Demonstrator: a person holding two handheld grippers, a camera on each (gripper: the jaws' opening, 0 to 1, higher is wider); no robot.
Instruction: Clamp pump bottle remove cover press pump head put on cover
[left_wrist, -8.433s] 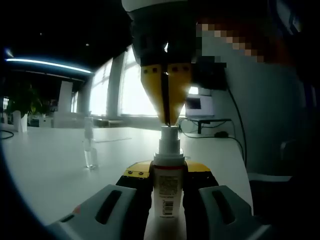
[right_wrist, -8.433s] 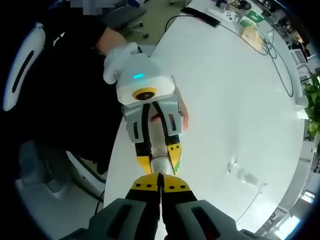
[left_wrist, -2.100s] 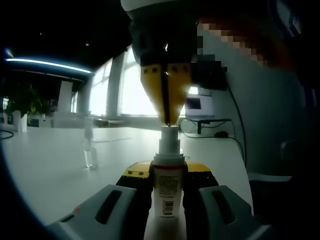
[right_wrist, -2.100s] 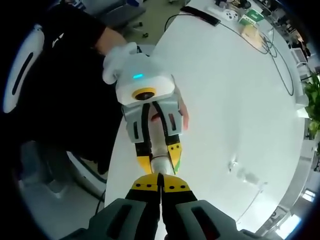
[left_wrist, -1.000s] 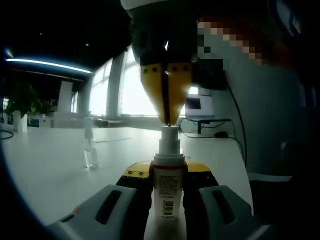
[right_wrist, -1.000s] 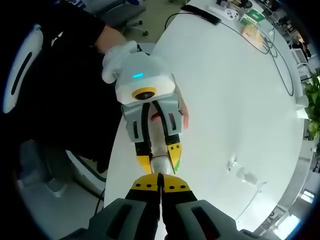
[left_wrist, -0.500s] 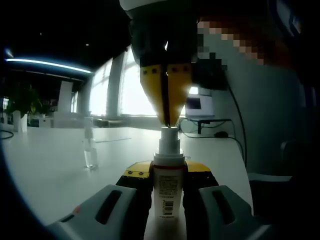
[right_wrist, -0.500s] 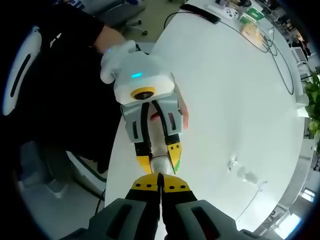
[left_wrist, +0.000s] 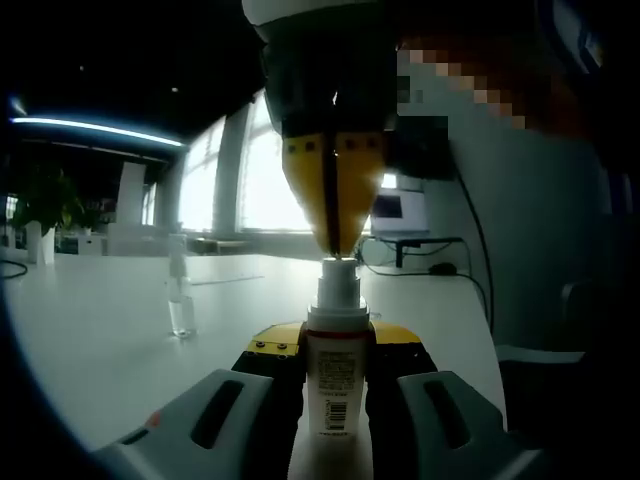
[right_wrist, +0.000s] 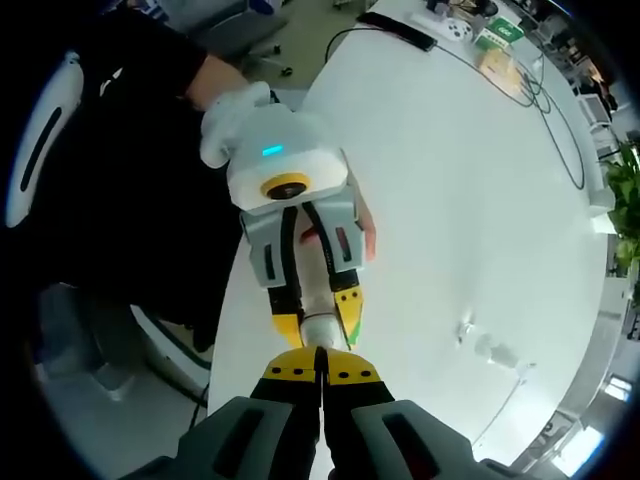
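Observation:
A white pump bottle (left_wrist: 337, 385) with a barcode label stands upright on the white table (left_wrist: 90, 340), and my left gripper (left_wrist: 336, 342) is shut on its body. The right gripper (left_wrist: 335, 246) comes down from above with its yellow tips shut, resting on top of the pump head (left_wrist: 338, 283). Looking down in the right gripper view, my right gripper (right_wrist: 320, 373) touches the pump head (right_wrist: 322, 329), which sits between the left gripper's (right_wrist: 320, 314) yellow tips. A gloved hand (right_wrist: 232, 115) holds the left gripper. The clear cover (left_wrist: 180, 300) stands on the table, apart to the left, and the cover (right_wrist: 488, 349) appears on the table to the right.
The table's curved edge (right_wrist: 228, 300) runs just beside the bottle, with a chair (right_wrist: 80, 340) and floor beyond it. Cables (right_wrist: 545, 105), a small green box (right_wrist: 500, 35) and a plant (right_wrist: 622, 190) sit at the table's far end. A laptop (left_wrist: 398, 212) stands behind the bottle.

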